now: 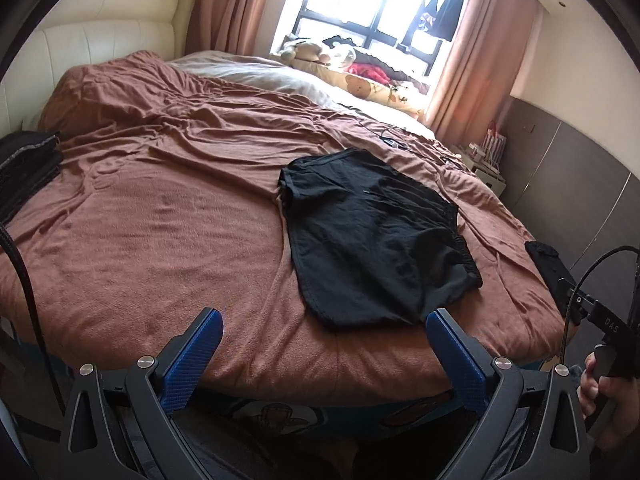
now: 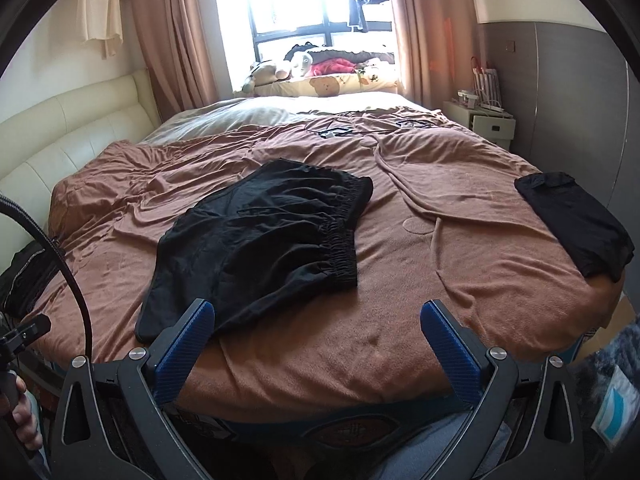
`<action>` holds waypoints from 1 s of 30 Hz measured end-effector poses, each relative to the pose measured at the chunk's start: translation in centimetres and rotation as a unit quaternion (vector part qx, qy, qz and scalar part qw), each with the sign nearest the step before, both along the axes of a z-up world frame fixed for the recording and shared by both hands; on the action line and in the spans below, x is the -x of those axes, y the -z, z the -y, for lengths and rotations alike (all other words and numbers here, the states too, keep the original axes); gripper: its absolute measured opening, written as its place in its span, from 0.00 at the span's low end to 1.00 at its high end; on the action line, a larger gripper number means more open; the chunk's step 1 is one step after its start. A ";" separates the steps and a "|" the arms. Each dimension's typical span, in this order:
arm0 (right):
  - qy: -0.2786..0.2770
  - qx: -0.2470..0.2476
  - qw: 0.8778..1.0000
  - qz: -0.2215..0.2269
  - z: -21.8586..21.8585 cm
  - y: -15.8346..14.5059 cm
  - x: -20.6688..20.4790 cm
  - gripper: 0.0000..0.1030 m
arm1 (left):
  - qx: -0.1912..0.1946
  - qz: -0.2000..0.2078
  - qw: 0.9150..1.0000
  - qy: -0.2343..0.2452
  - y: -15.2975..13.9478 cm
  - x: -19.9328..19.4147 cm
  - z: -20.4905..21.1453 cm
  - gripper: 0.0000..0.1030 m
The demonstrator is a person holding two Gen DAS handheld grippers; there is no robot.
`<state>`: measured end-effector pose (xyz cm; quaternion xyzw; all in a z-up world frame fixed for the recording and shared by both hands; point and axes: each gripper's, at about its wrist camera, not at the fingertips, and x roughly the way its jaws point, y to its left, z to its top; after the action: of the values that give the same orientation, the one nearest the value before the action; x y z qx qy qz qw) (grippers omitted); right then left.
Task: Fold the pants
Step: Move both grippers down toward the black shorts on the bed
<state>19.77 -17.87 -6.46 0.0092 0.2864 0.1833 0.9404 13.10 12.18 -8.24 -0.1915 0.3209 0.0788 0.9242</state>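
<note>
A pair of black shorts (image 1: 372, 236) is laid flat on the brown blanket (image 1: 160, 220) that covers the bed, towards its near edge. The elastic waistband (image 2: 344, 236) is turned to the right in the right wrist view; the leg hems point left and towards the near edge. The fabric is wrinkled but spread out in one layer (no fold is visible).

The left gripper (image 1: 322, 334) is held at the near edge of the bed with its blue-padded fingers (image 1: 200, 344) wide apart; nothing is held between them. Its right finger tip is seen just beside the near hem of the shorts; contact cannot be confirmed.

The right gripper (image 2: 316, 326) is likewise held at the near edge, fingers wide apart and empty. Its left finger (image 2: 188, 340) overlaps the lower hem of the shorts in the view; whether it touches cannot be determined.

A folded black garment (image 2: 576, 224) lies at the right edge of the bed, well apart from the shorts. A dark stack of clothing (image 1: 28, 168) rests at the left edge. A cream headboard (image 2: 68, 128), a window (image 2: 304, 4) with pink curtains (image 2: 176, 32), and soft toys (image 2: 264, 72) on the sill are seen beyond.
</note>
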 end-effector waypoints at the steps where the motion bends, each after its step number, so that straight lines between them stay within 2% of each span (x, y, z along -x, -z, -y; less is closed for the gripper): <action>1: 0.000 0.000 1.000 -0.002 -0.2 0.3 -0.5 1.00 | 0.006 -0.005 1.000 -0.001 0.4 -0.4 -0.2 0.99; 4: -0.001 0.000 1.000 -0.010 -0.9 1.3 -2.1 1.00 | 0.020 -0.020 1.000 -0.004 1.7 -1.5 -0.7 0.98; 10: 0.016 0.006 0.999 -0.028 -1.3 3.2 -5.0 1.00 | 0.053 -0.047 0.997 -0.007 4.2 -3.7 -1.3 0.88; 16: 0.018 -0.006 0.998 -0.067 -1.7 4.9 -8.4 0.99 | 0.081 -0.071 0.994 -0.007 6.1 -5.8 -1.6 0.84; 19: 0.009 -0.020 0.995 -0.093 -1.6 5.8 -9.8 0.91 | 0.090 -0.079 0.993 -0.009 6.7 -6.5 -1.9 0.83; 22: -0.002 -0.026 0.993 -0.115 -1.7 6.6 -11.3 0.86 | 0.110 -0.085 0.990 -0.010 7.5 -7.2 -2.3 0.78; 25: -0.011 -0.034 0.991 -0.132 -1.9 7.4 -12.7 0.83 | 0.134 -0.093 0.987 -0.008 8.3 -7.9 -2.6 0.73; 30: -0.030 -0.058 0.984 -0.163 -2.1 8.4 -14.6 0.79 | 0.167 -0.088 0.982 -0.009 8.8 -8.6 -3.1 0.72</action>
<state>34.37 -15.77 -14.88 0.0846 0.4254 0.2240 0.8728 21.70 15.26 -17.06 -0.3380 0.4076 0.0488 0.8469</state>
